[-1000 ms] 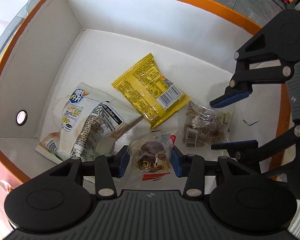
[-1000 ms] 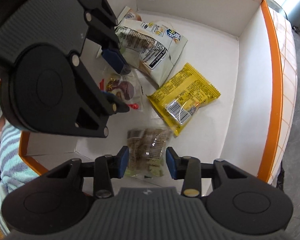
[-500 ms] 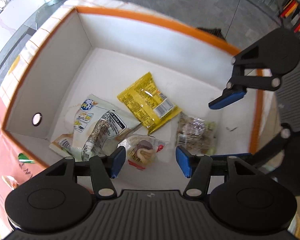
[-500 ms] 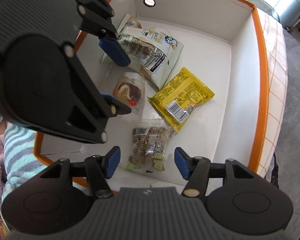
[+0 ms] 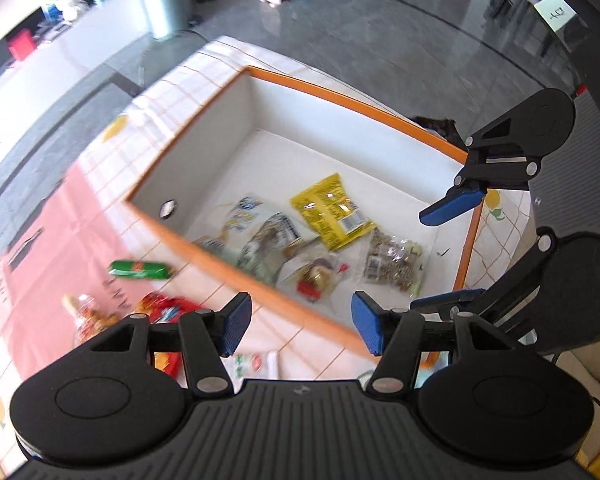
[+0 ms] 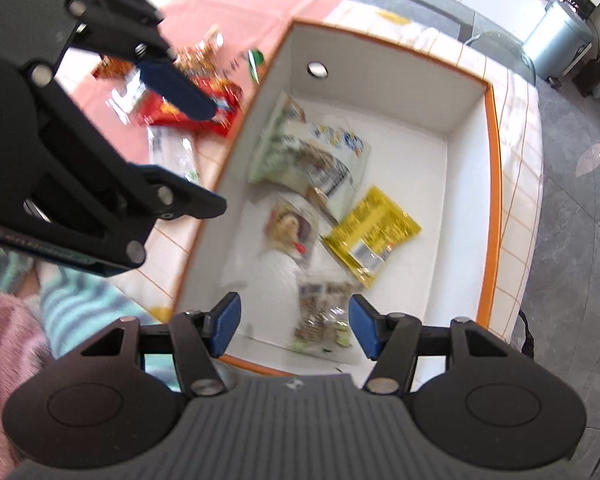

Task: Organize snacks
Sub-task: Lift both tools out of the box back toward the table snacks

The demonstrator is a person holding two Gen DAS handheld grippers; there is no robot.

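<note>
1. While both tongs hang above it, the box (image 5: 384, 114) is the biggest thing in view: white inside, orange along the rim, with a round hole in one short wall. It lies below and ahead of the left tongs (image 5: 298, 322) and the right tongs (image 6: 294, 326). In the right view its near wall is cut off by the tongs' body.
2. Inside, farthest from the right tongs, lies a white bag (image 6: 320, 156) with blue print. It rests on another pack, whose print is too blurred to read.
3. A yellow pack (image 5: 332, 210) lies flat beside it, barcode up, ahead of the left tongs and just touching the white bag's corner.
4. A clear bag (image 5: 394, 266) of brownish bits lies nearest the right tongs, in line with the gap between their pads. Its near end is smeared by blur.
5. A small clear pouch (image 5: 318, 276) with a brown and red item lies just ahead of the left tongs, partly under the white bag's edge.
6. Outside the box, to the left of the left tongs, a green stick (image 5: 140, 270) and a red pack (image 6: 188, 108) lie on the cloth (image 5: 52, 240); all blurred, the red pack partly hidden behind a blue pad.
7. Both tongs have just been opening. Their jaws stand about halfway apart and hold nothing.
</note>
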